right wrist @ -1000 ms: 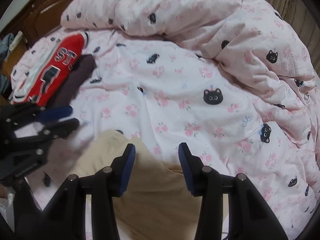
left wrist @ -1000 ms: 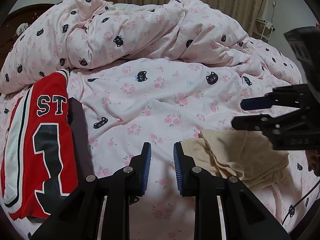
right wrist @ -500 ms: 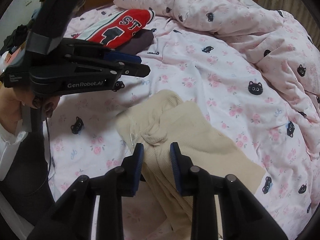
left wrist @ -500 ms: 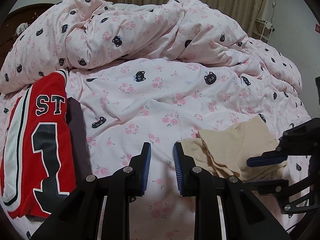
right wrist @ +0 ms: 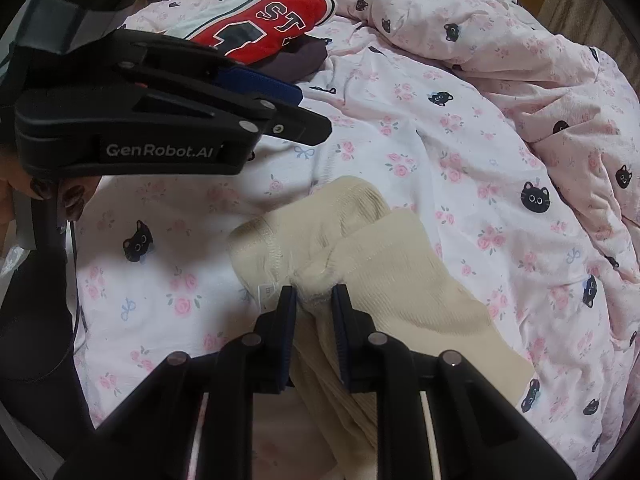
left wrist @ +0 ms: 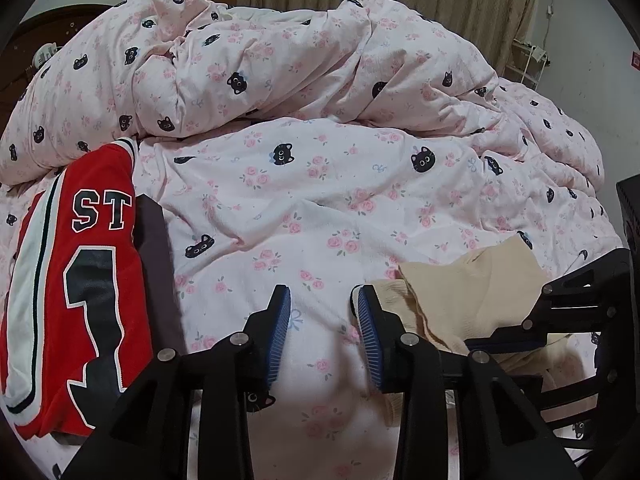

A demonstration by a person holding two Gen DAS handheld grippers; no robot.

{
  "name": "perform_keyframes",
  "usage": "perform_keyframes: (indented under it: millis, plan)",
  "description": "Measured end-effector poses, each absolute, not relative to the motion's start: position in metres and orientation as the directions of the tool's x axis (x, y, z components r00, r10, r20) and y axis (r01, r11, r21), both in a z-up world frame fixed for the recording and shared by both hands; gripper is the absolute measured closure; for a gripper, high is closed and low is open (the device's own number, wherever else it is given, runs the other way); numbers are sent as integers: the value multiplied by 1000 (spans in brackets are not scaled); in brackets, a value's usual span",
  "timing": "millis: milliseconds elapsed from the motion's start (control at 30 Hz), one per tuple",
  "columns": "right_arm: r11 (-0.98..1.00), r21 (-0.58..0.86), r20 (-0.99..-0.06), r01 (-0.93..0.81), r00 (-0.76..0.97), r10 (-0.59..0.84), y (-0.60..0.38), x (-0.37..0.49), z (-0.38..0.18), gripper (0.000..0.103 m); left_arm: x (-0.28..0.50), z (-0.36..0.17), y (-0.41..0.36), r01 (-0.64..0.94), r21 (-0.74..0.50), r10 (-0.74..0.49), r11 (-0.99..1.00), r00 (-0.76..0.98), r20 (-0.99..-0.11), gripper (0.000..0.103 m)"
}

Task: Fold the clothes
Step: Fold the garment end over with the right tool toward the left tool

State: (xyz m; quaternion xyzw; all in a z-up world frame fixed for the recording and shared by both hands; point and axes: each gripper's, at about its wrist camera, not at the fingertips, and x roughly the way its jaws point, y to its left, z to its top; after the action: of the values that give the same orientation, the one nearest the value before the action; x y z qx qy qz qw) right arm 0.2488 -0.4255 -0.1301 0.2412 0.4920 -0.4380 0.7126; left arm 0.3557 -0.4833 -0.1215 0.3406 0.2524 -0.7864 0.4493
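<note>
A beige ribbed garment [right wrist: 384, 272] lies crumpled on the pink cat-print bed; it also shows at the right of the left wrist view [left wrist: 472, 300]. My right gripper [right wrist: 314, 300] has its jaws closed narrowly on a bunched fold of the beige garment. My left gripper [left wrist: 320, 320] is open and empty above the sheet, just left of the garment; it appears side-on in the right wrist view [right wrist: 296, 116]. The right gripper shows at the right edge of the left wrist view [left wrist: 500, 340].
A folded red jersey marked "ST 1" [left wrist: 80, 272] lies on a dark garment [left wrist: 156, 264] at the left. A heaped pink duvet [left wrist: 280, 68] fills the back of the bed. The bedsheet [left wrist: 304, 216] stretches between them. A white rack [left wrist: 528, 64] stands by the curtain.
My right gripper has swung down to the beige garment and narrowed its jaws onto a fold. My left gripper has barely moved and stays open.
</note>
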Motion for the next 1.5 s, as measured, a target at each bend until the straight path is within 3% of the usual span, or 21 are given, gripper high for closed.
perform_keyframes:
  millis: [100,433,600,800,933,1033,1133,1267,1433,1500]
  plan:
    - [500,-91,-916,861,125,-382,-425,248,-130,98,355,-122,-484,878,-89,-531,-471,-363,-766,72]
    - [521,-43,-908,852,183,-376,-417,243,-94,97,353,-124,-483,877,-93,-525,-471,-363,-770,72]
    - [529,-41,-932,848,159,-327,-420,254,-115,97,352,-124,-483,876,-92,-523,-473,-363,-771,71]
    - [498,25,-931,867,201,-304,-419,253,-134,87,354,-124,-483,871,-113,-518,-478,-384,-764,71]
    - [472,80,-886,878,279,-370,-404,230,-106,84,353,-117,-480,853,-154,-516,-499,-435,-738,71]
    - [429,121,-844,895,321,-431,-389,200,-82,68,346,-114,-475,813,-208,-480,-545,-505,-718,71]
    - [349,173,-814,921,334,-476,-374,162,-69,67,330,-117,-468,761,-230,-412,-607,-548,-728,71]
    - [239,193,-816,952,291,-499,-365,126,-78,67,302,-130,-454,731,-153,-376,-665,-504,-778,71]
    - [187,191,-874,964,253,-415,-361,119,-121,67,284,-155,-460,770,-32,-400,-637,-366,-840,71]
    - [175,184,-896,967,238,-375,-359,120,-140,67,282,-163,-468,791,-4,-408,-612,-320,-855,64]
